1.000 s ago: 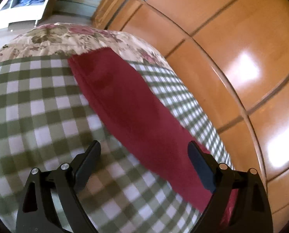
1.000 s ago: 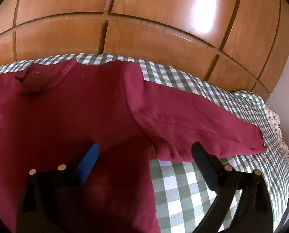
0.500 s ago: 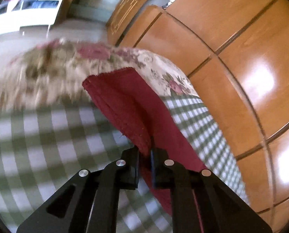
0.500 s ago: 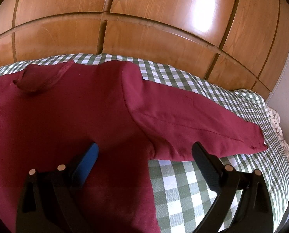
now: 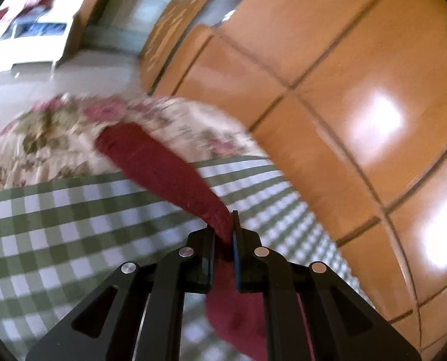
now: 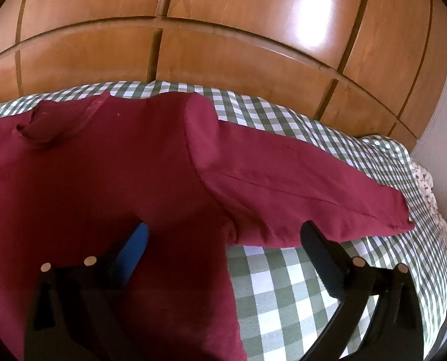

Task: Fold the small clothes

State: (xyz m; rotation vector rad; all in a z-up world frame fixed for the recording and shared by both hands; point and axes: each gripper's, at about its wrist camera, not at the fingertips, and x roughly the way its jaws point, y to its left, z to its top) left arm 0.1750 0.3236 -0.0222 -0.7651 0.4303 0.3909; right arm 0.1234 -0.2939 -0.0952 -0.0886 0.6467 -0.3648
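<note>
On the bed: left sleeve pinched, right jaws wide

Across the green-checked bed cover (image 6: 283,285) lies a dark red top (image 6: 109,180). Its one sleeve (image 5: 163,168) is clamped in the left gripper (image 5: 223,234). The right gripper (image 6: 223,237) hovers over the top's edge, jaws spread apart. Behind stands a wooden wardrobe (image 6: 238,30).
</note>
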